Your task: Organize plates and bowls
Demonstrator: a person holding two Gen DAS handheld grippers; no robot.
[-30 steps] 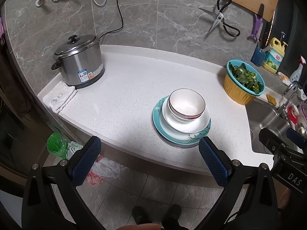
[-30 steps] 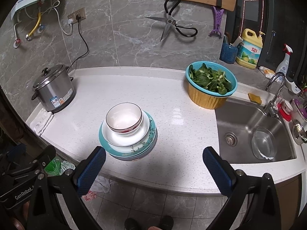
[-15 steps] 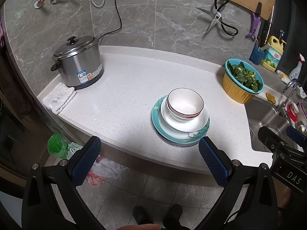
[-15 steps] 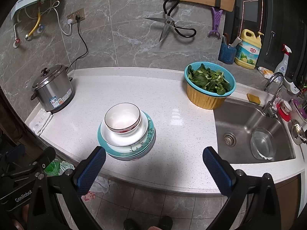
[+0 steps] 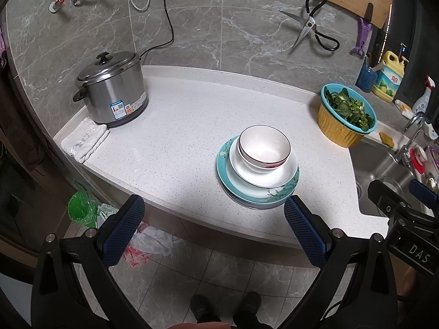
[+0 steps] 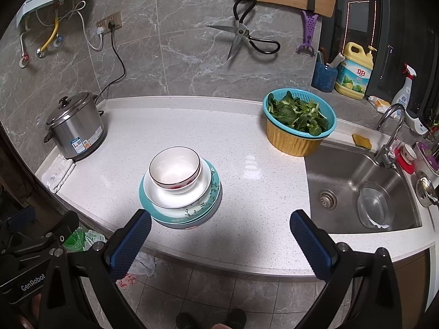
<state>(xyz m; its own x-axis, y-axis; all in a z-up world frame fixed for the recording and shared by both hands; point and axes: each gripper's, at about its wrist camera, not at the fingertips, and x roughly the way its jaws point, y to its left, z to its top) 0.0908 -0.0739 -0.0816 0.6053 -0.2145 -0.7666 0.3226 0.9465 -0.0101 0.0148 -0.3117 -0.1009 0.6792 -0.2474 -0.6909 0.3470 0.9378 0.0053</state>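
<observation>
Here, both tongs hang spread wide and empty above the counter's front edge.

A white bowl with a dark rim (image 5: 264, 146) sits in a wider white dish (image 5: 267, 174) on teal floral plates (image 5: 256, 193), stacked on the speckled white countertop (image 5: 178, 137) (near its front edge). The left gripper (image 5: 214, 229) and right gripper (image 6: 219, 242) touch nothing; a steel rice cooker (image 5: 111, 89) stands well apart.

"DAS", "GenRobot" on opposite grippers' bodies (image 5: 417, 256) (image 6: 30, 282)

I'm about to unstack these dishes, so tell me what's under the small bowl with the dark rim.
The small bowl sits in a wider white bowl, which rests on a teal floral plate. Another plate edge may show beneath; the stack hides how many.
</observation>
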